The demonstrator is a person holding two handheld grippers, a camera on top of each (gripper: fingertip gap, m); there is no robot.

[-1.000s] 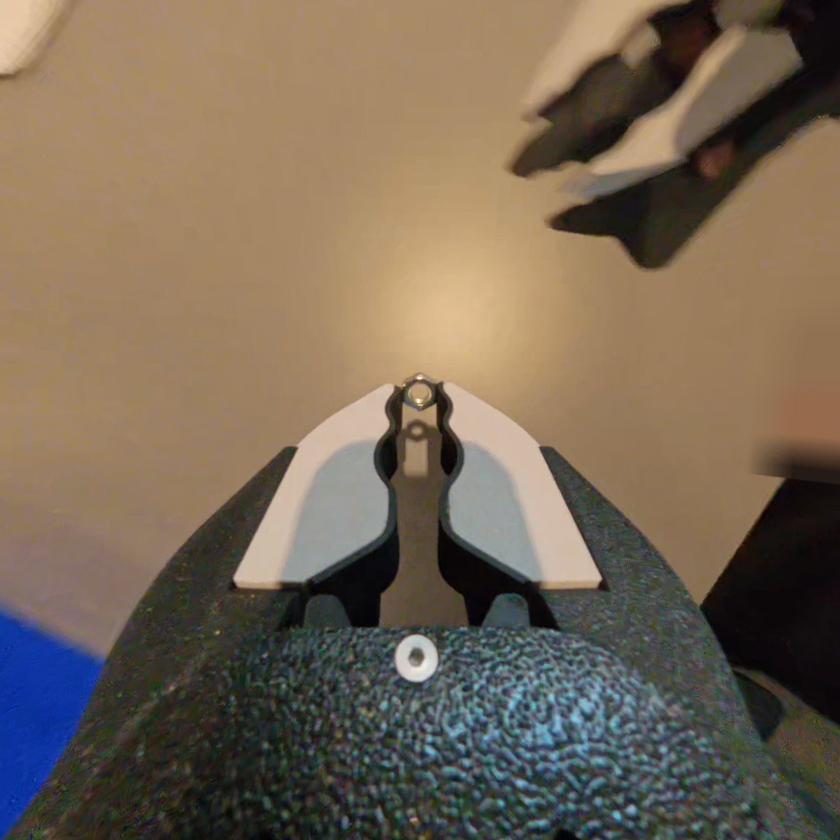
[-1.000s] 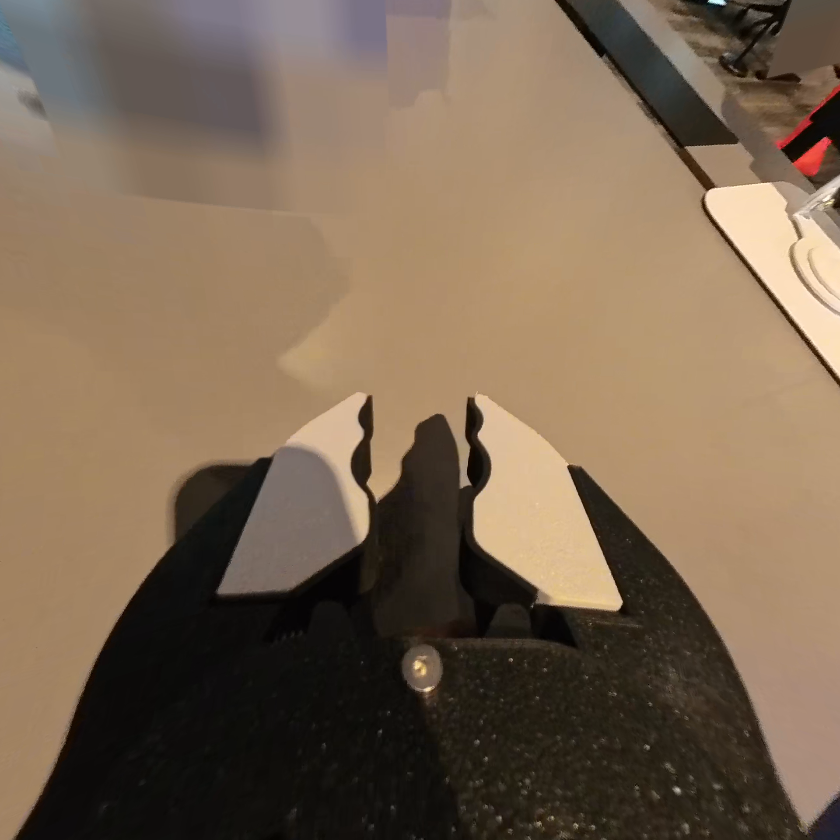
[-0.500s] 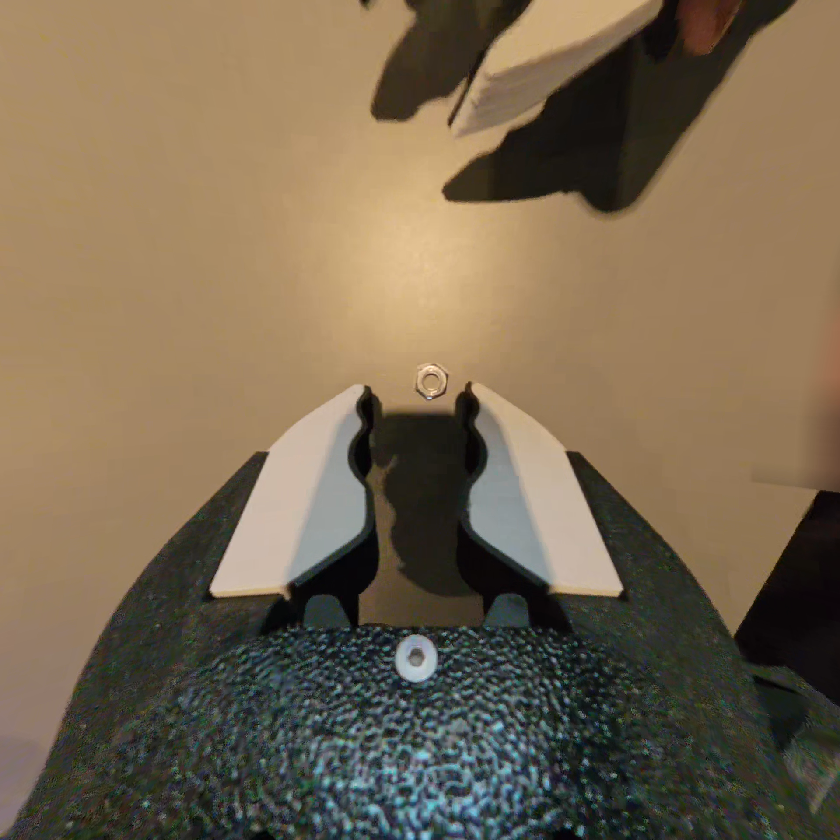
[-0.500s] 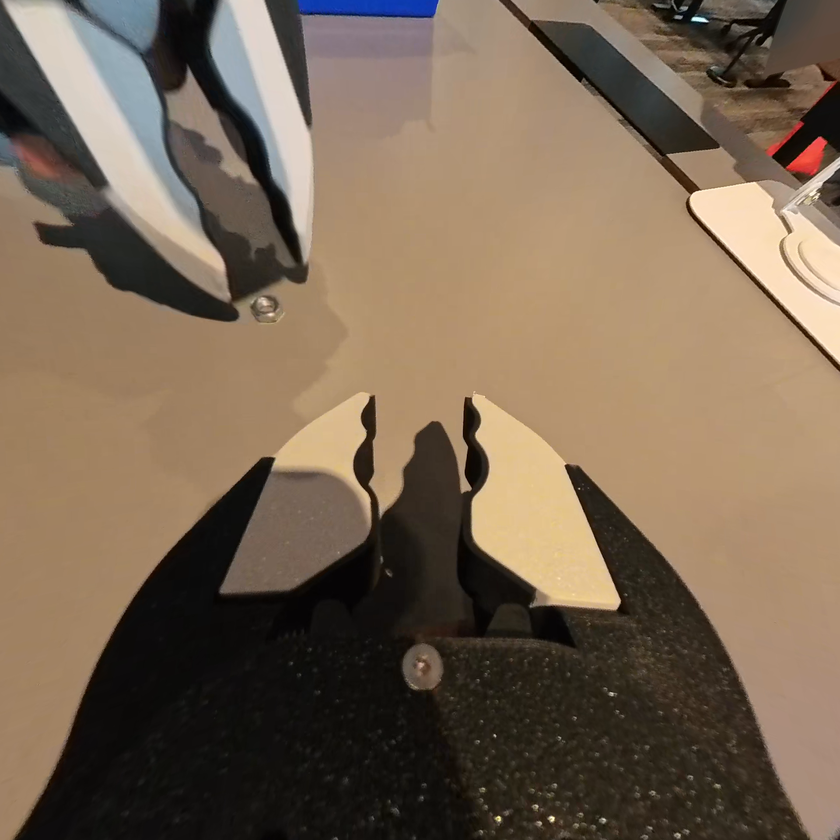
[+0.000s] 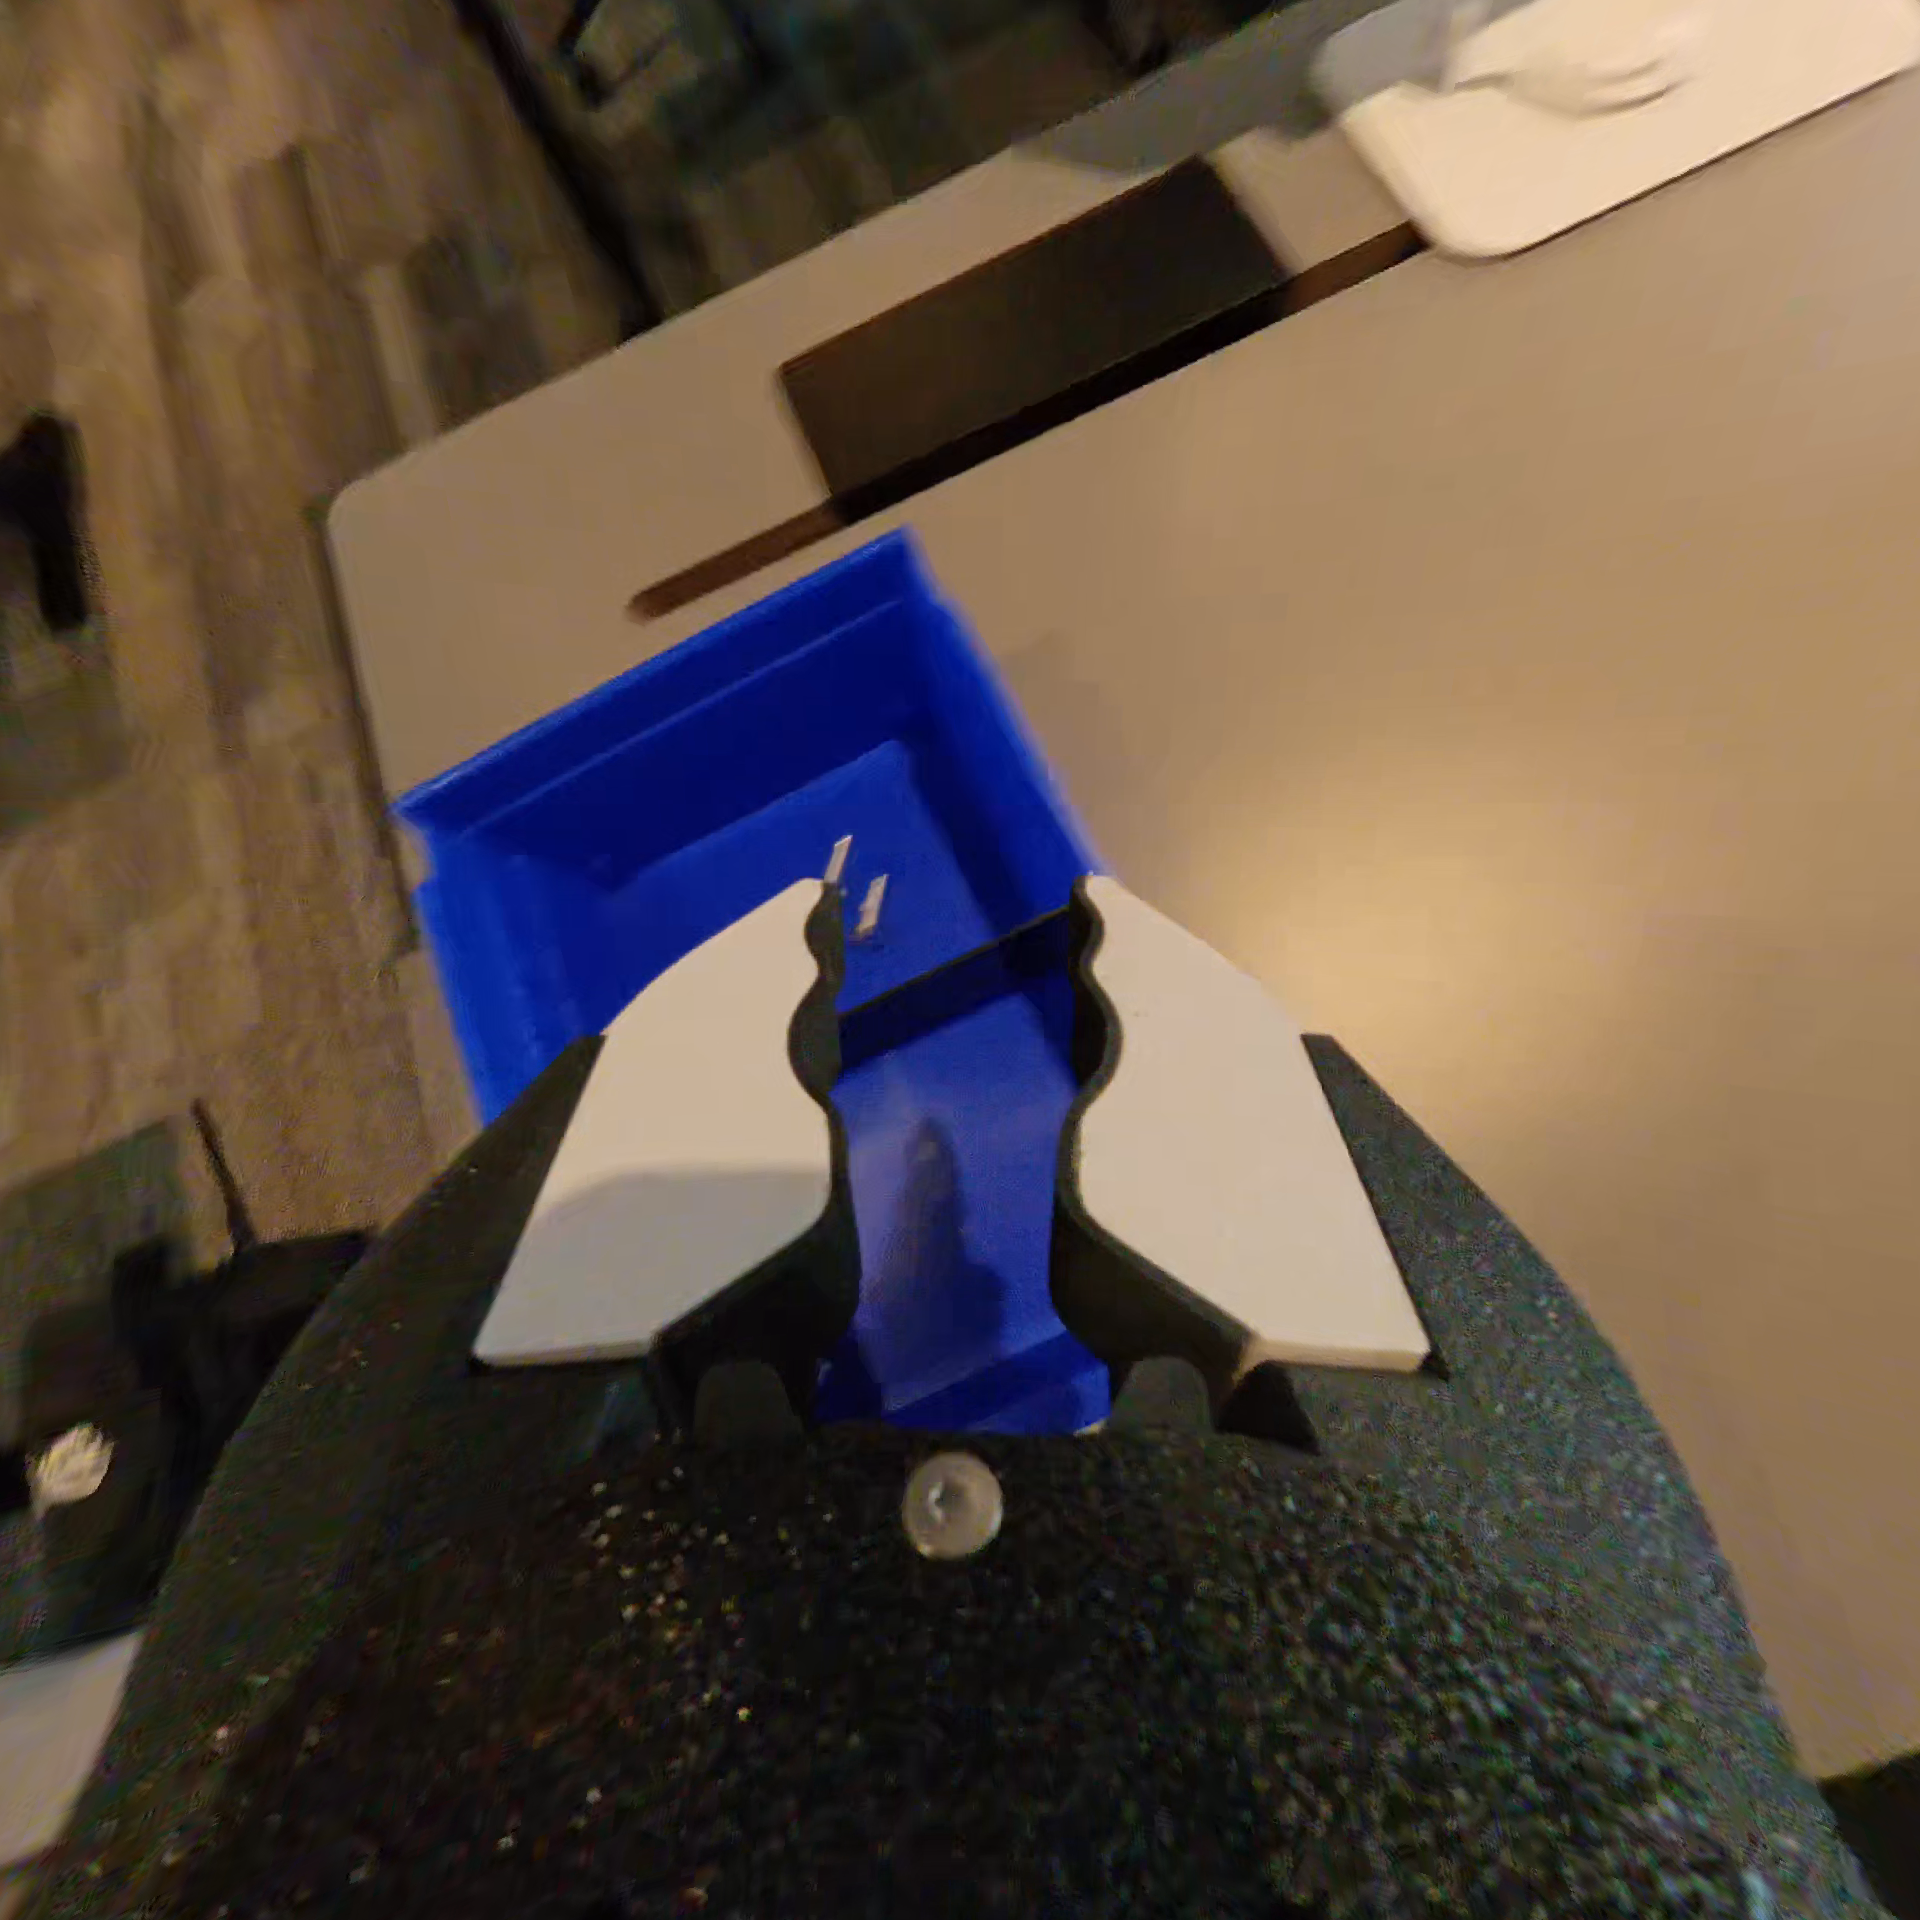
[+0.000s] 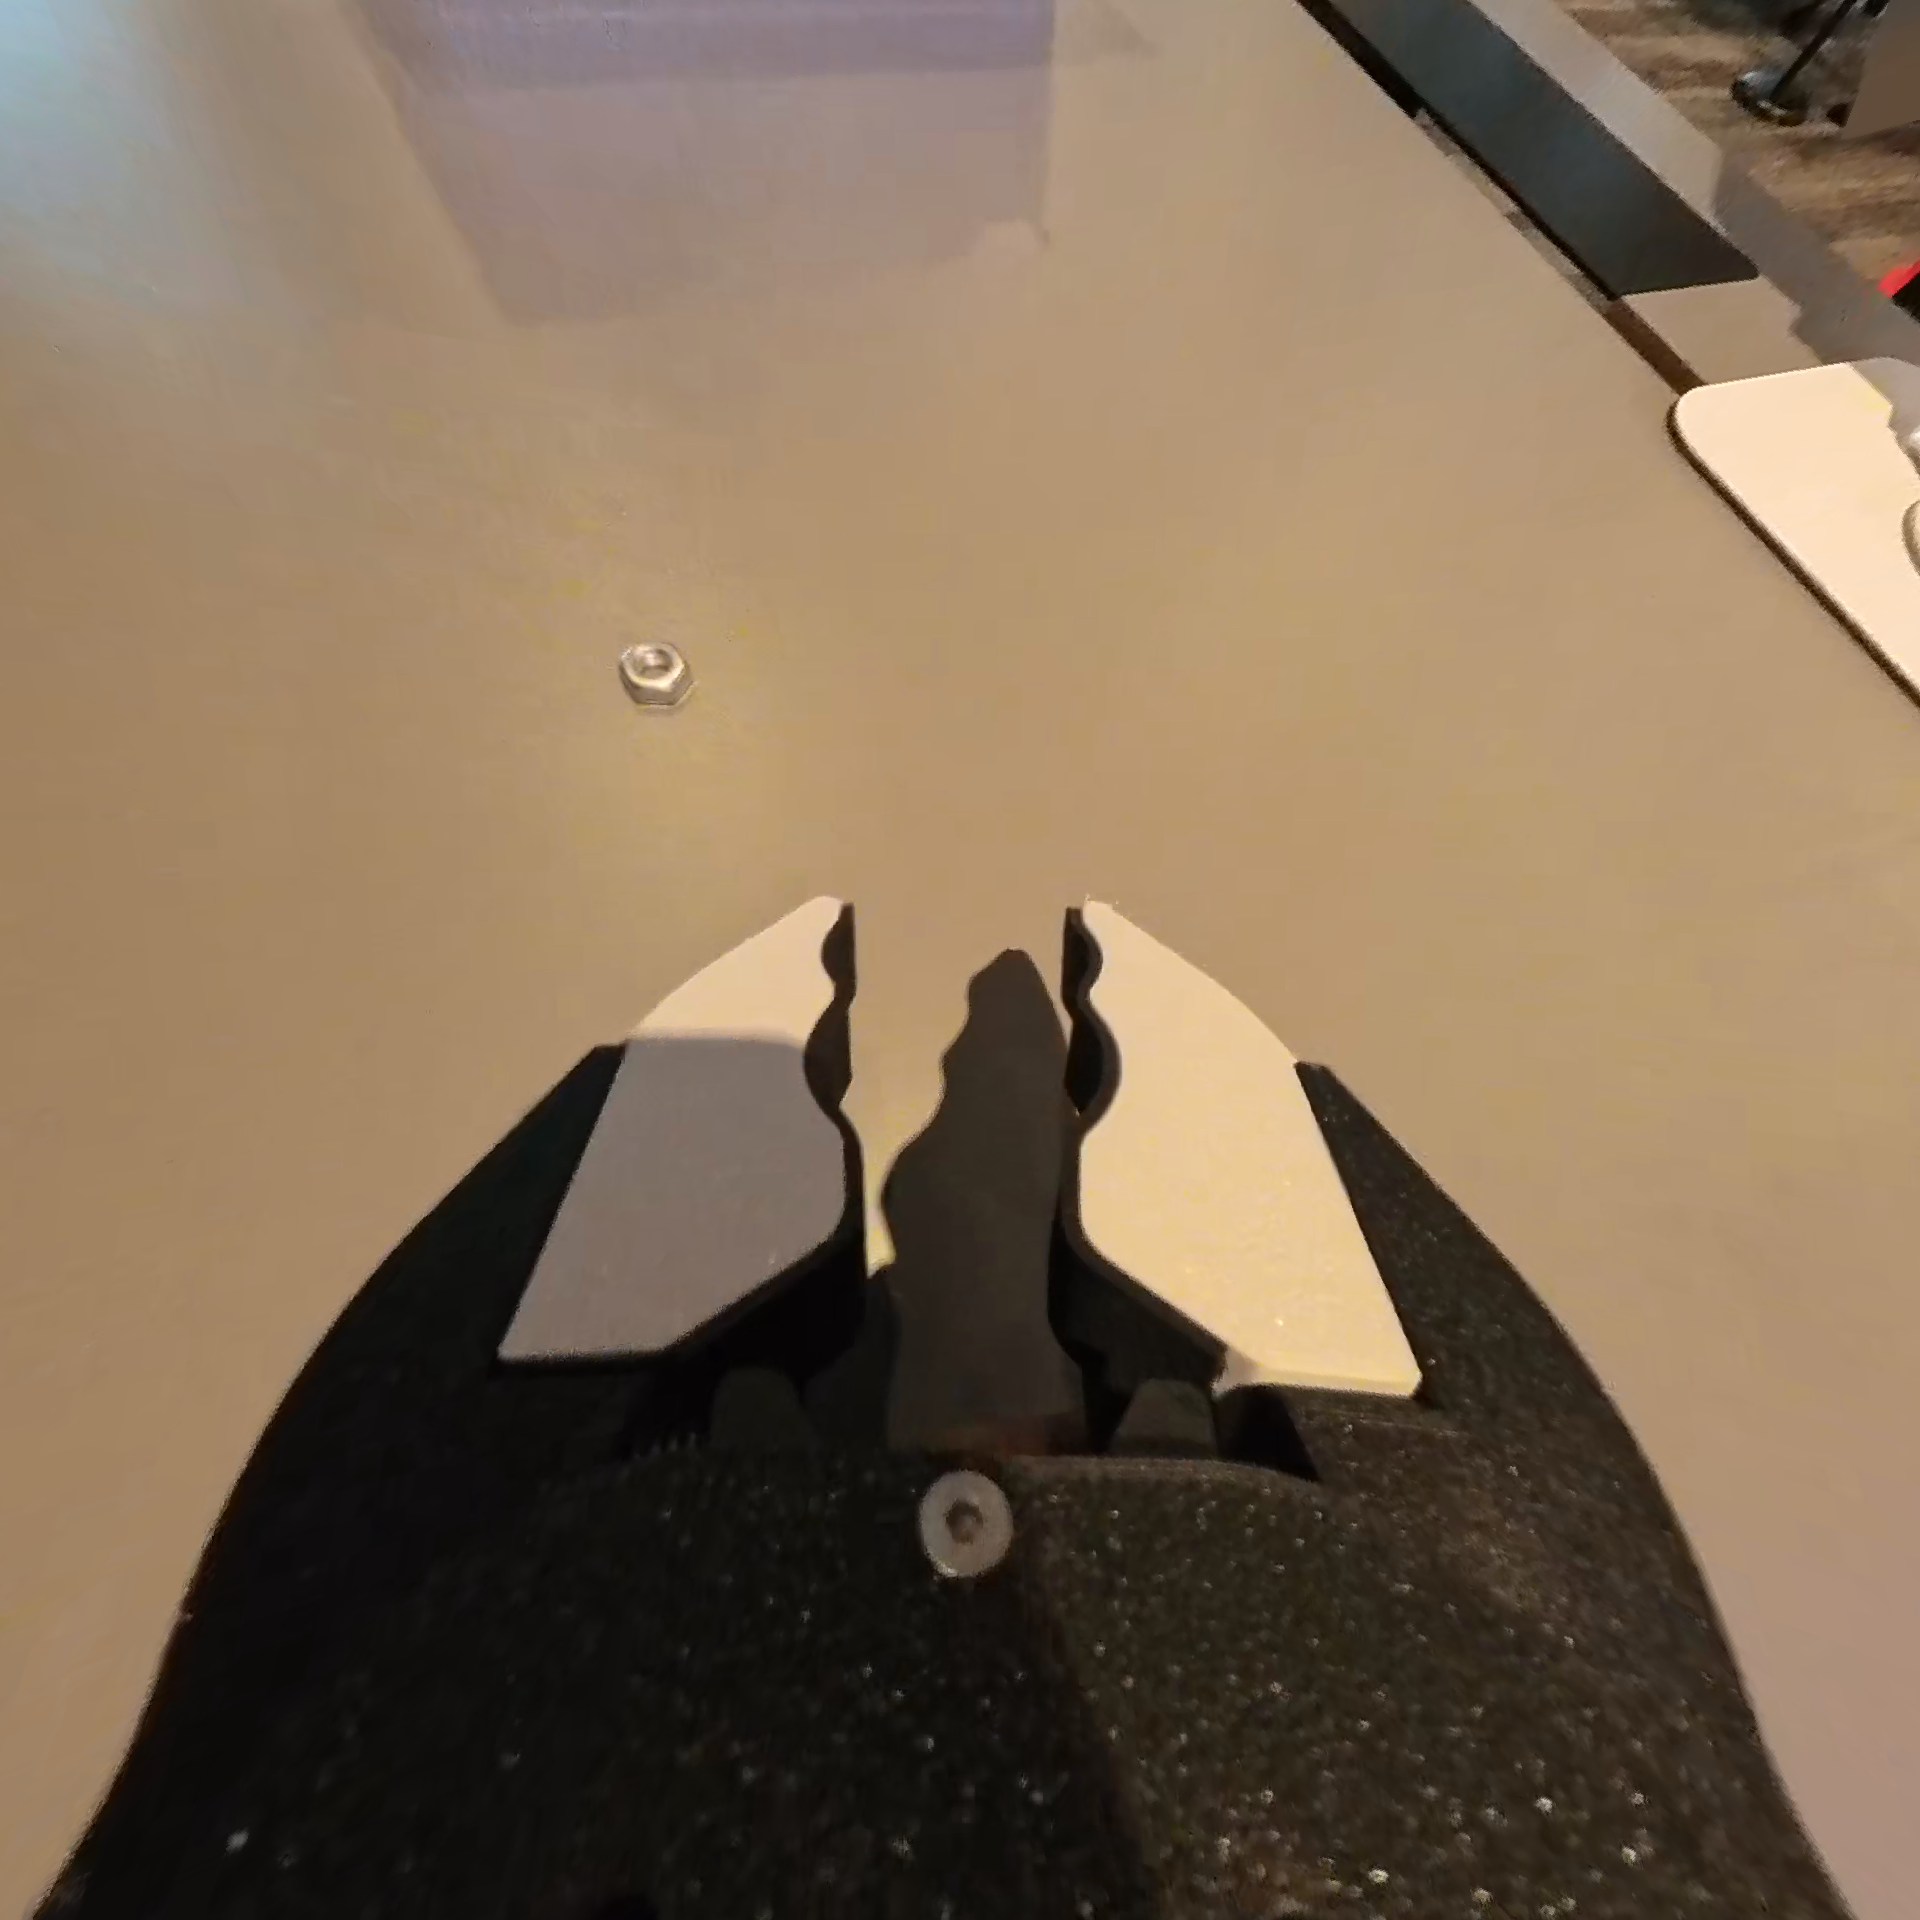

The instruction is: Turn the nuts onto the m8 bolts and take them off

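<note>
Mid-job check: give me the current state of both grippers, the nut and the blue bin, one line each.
left gripper: open, empty, aimed over the bin.
right gripper: open, empty, above bare table.
nut: lying flat on the table, loose, untouched.
blue bin: open-topped, two small blurred metal pieces inside.

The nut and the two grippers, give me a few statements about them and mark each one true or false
1. The nut lies flat on the table, free of both grippers. True.
2. The right gripper is shut on the nut. False: it is open and empty, with the nut ahead to its left.
3. The left gripper is open. True.
4. The left gripper points at a red bin. False: the bin is blue.
5. Small metal pieces lie in the bin. True.
</note>
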